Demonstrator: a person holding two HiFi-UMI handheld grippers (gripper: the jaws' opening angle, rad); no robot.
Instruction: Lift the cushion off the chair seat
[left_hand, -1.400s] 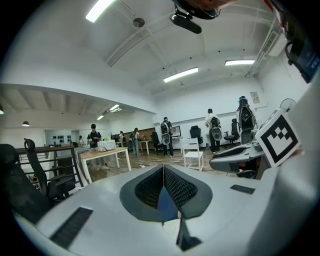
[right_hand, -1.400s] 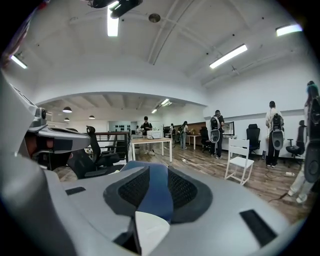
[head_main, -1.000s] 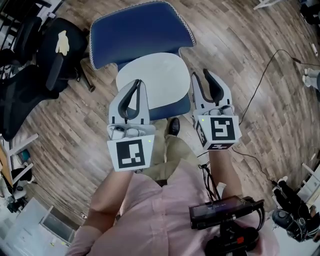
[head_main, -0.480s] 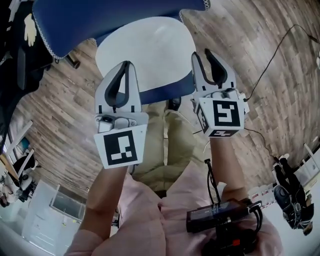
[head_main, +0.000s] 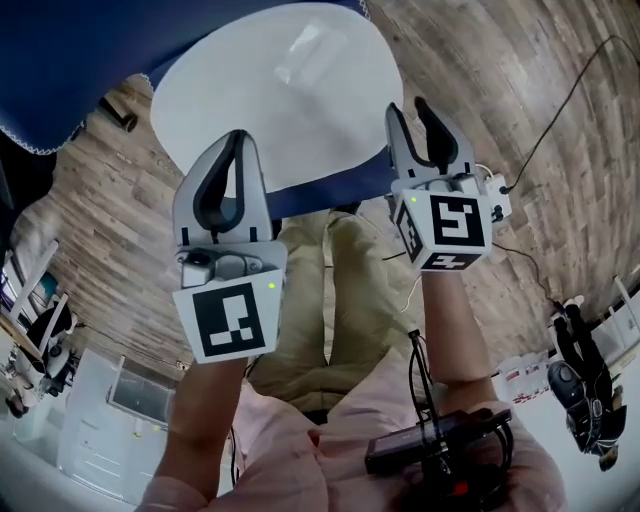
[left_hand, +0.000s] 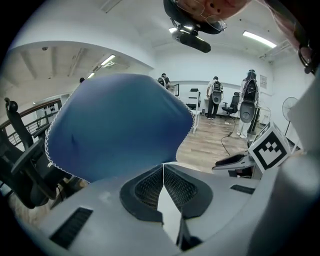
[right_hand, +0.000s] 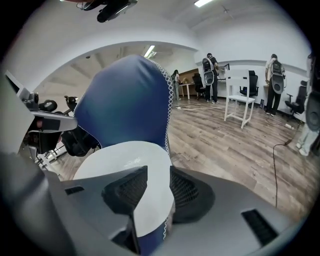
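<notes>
A white oval cushion (head_main: 280, 90) lies on the dark blue chair seat (head_main: 330, 190), and the blue backrest (head_main: 80, 60) rises behind it. My left gripper (head_main: 235, 137) hovers over the cushion's near left part. Its jaws meet at the tips, and I see nothing clamped between them. In the left gripper view the backrest (left_hand: 120, 125) fills the space beyond the left gripper (left_hand: 162, 166). My right gripper (head_main: 410, 105) is at the cushion's right edge, open. In the right gripper view the cushion (right_hand: 120, 160) shows through the gap of the right gripper (right_hand: 158, 172).
The person's khaki-trousered legs (head_main: 330, 290) stand right before the seat. The wood floor (head_main: 520, 140) carries a black cable (head_main: 560, 110). A black office chair (left_hand: 20, 165) stands at the left, a white table (right_hand: 237, 107) at the far right, and people (left_hand: 216, 92) stand in the distance.
The chair and cushion have grown larger and slid up the head view as both grippers came closer. The left gripper now overlaps the cushion, and the right has reached its right edge.
</notes>
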